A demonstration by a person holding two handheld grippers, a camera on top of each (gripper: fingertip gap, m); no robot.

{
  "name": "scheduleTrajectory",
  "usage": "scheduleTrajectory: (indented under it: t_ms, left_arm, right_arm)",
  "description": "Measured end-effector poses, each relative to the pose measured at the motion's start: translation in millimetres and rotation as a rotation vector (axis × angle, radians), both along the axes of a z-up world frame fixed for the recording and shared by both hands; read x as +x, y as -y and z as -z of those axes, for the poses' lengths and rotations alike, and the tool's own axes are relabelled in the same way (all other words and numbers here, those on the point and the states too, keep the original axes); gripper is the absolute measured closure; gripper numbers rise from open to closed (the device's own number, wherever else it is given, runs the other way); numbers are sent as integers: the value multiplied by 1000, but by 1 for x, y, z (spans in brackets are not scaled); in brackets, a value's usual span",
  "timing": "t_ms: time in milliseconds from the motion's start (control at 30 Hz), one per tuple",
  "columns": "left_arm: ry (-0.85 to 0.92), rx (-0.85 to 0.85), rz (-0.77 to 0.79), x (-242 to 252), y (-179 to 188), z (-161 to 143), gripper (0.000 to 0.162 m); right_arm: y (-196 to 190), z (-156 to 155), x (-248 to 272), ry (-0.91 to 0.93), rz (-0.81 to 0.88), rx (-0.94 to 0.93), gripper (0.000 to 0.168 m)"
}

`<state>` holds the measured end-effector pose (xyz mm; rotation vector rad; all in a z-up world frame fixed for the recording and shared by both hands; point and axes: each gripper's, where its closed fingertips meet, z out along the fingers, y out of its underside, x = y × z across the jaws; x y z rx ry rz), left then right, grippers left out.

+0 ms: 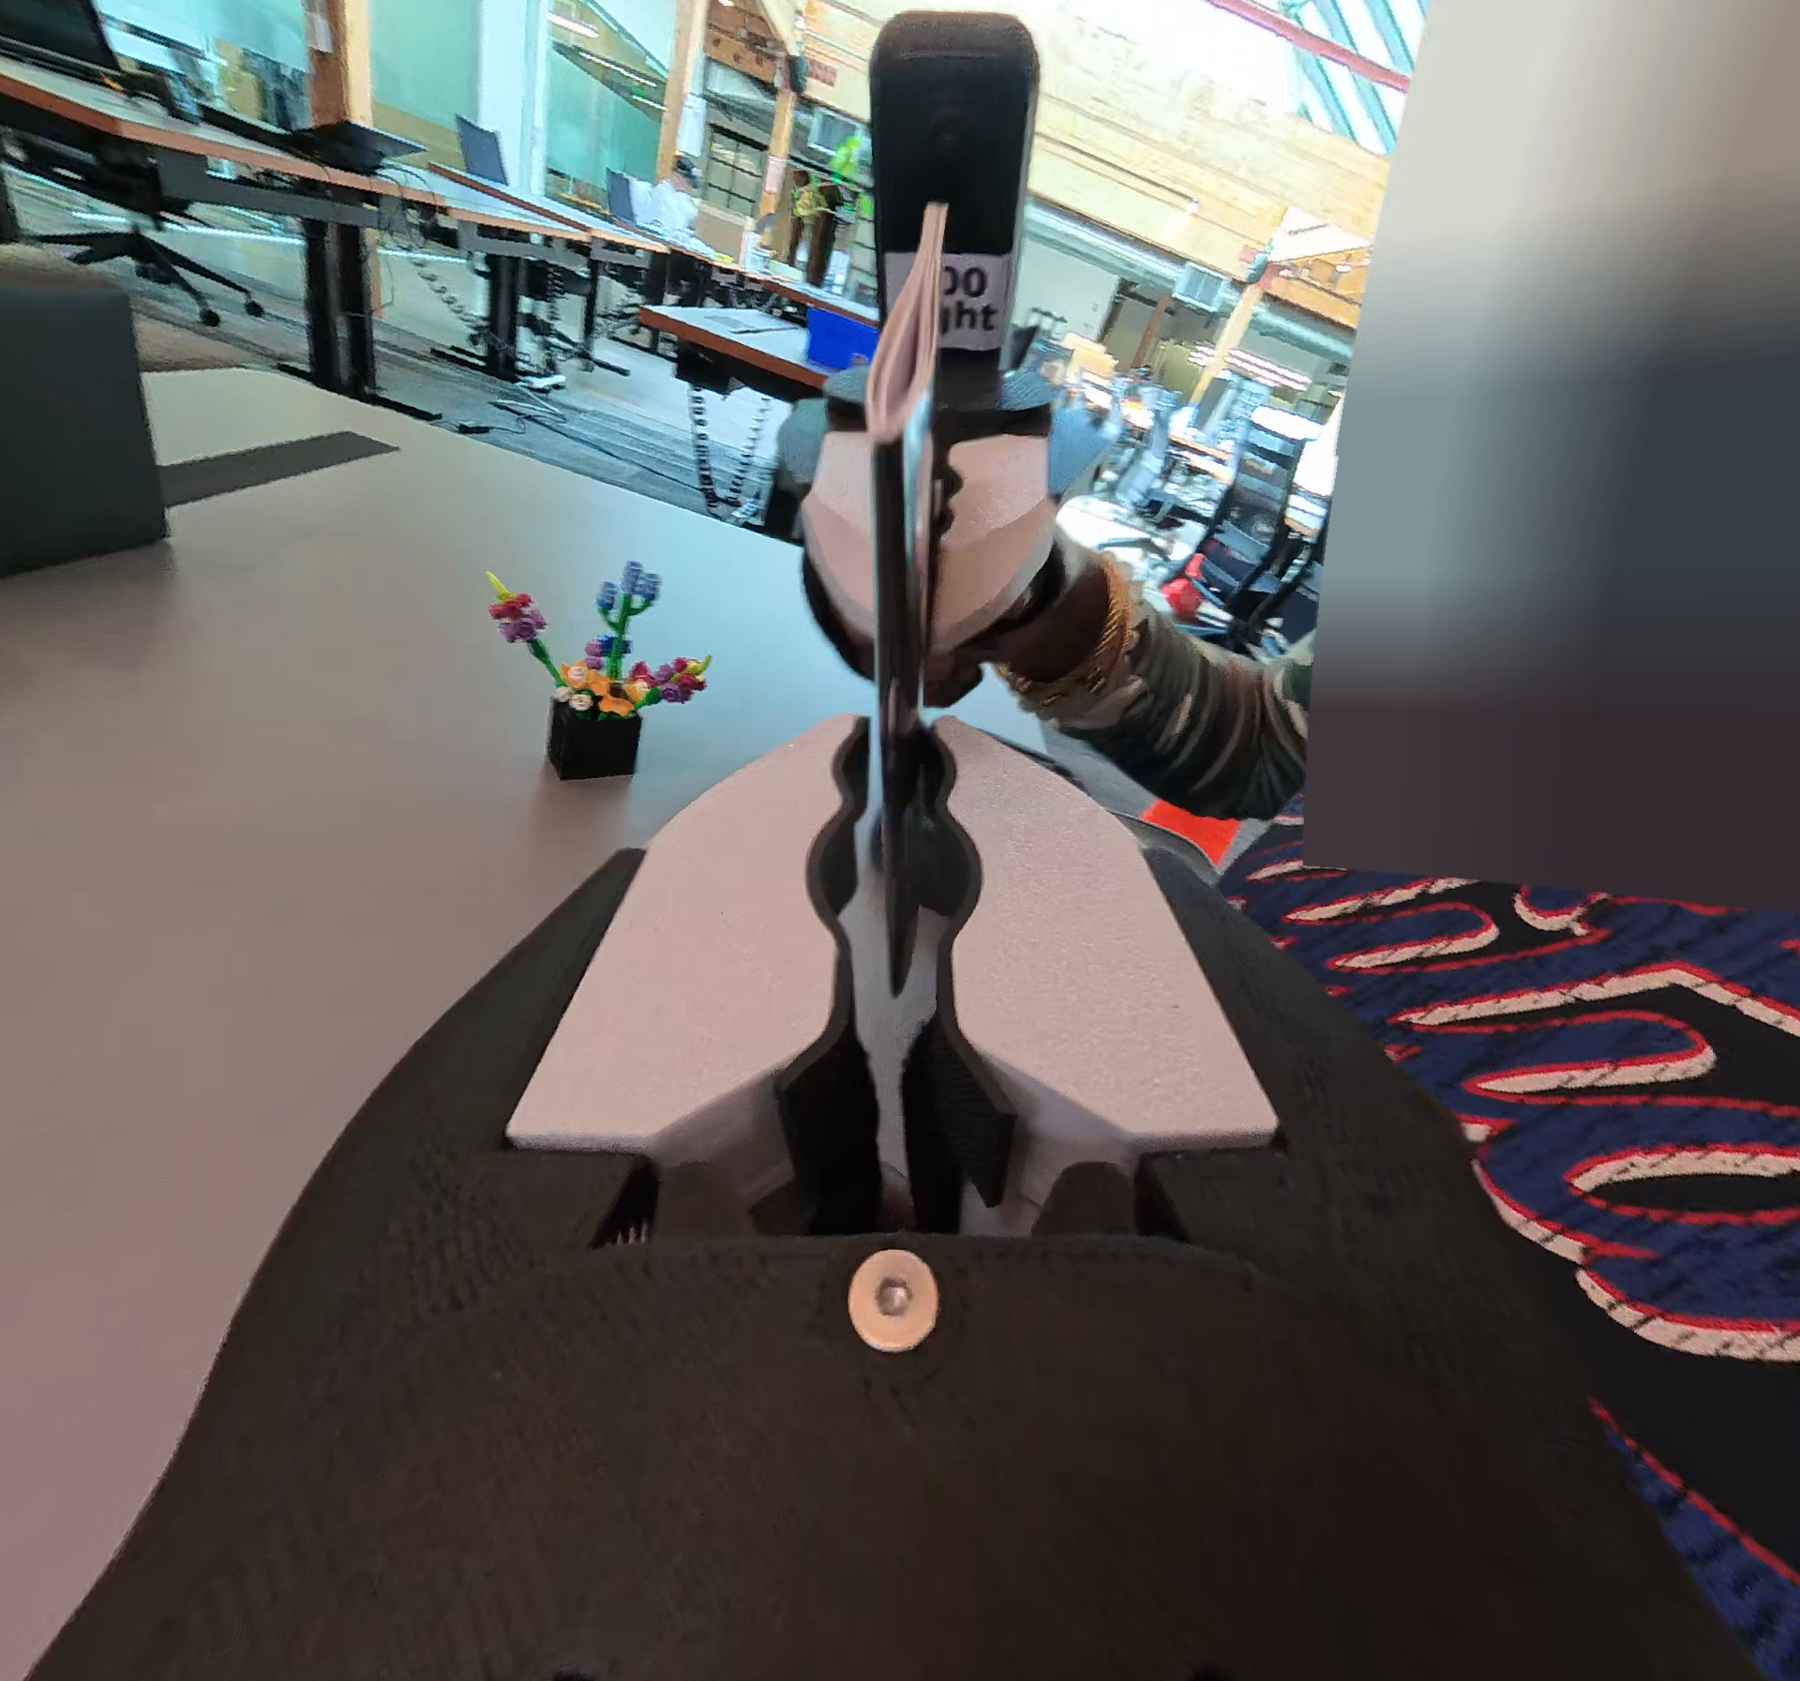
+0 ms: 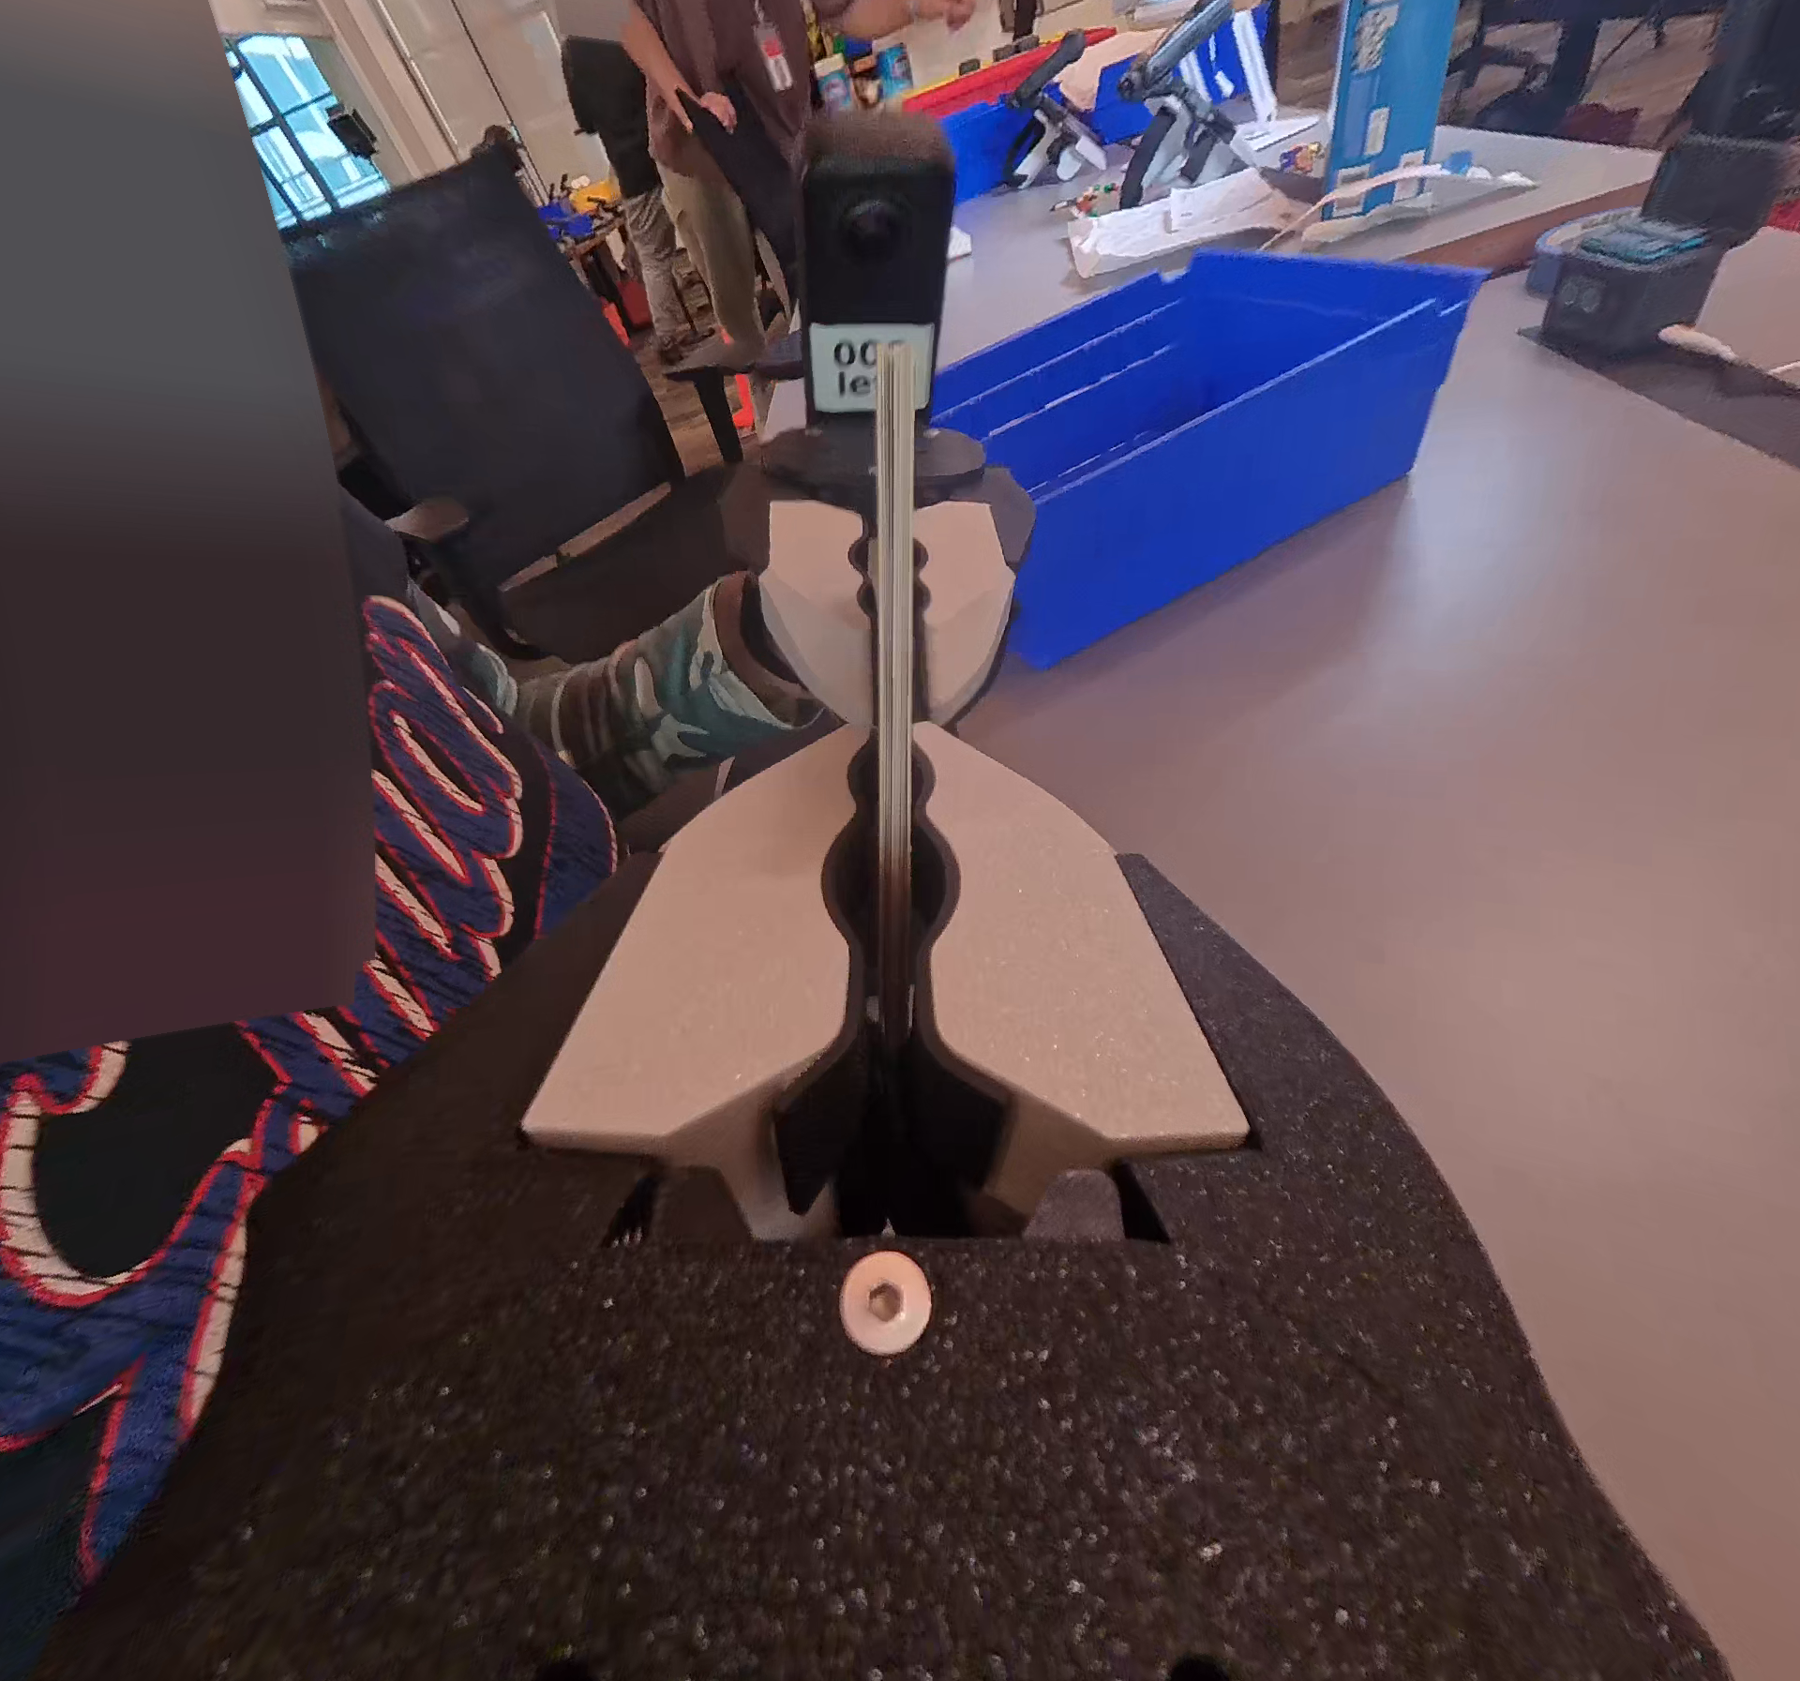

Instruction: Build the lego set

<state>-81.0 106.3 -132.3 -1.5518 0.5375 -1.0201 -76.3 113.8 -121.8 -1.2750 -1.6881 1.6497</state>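
Left gripper: pale matte fingers with wavy black-lined inner edges; clenched on a thin booklet, seen edge-on
Right gripper: same grainy pale fingers on a rough black body; clamped on the opposite end of the booklet, stacked page edges showing
Booklet: held upright between the two facing grippers, above the table
Lego flowers: small brick bouquet, many colours, in a square black pot; standing on the smooth grey table, left of the grippers
Blue bin: ribbed plastic, rectangular, on the table beyond the grippers
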Motion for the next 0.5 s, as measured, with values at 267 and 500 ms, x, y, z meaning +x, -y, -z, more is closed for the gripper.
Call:
scheduleTrajectory:
  t_ms: [267,500]
  left_arm:
    - [-104,8,-207,-27,-7,14,135]
    - [-192,0,-304,-37,0,25,135]
  right_arm:
    - [-152,-52,27,14,316,-187,165]
    - [-295,57,35,371,456,-642,165]
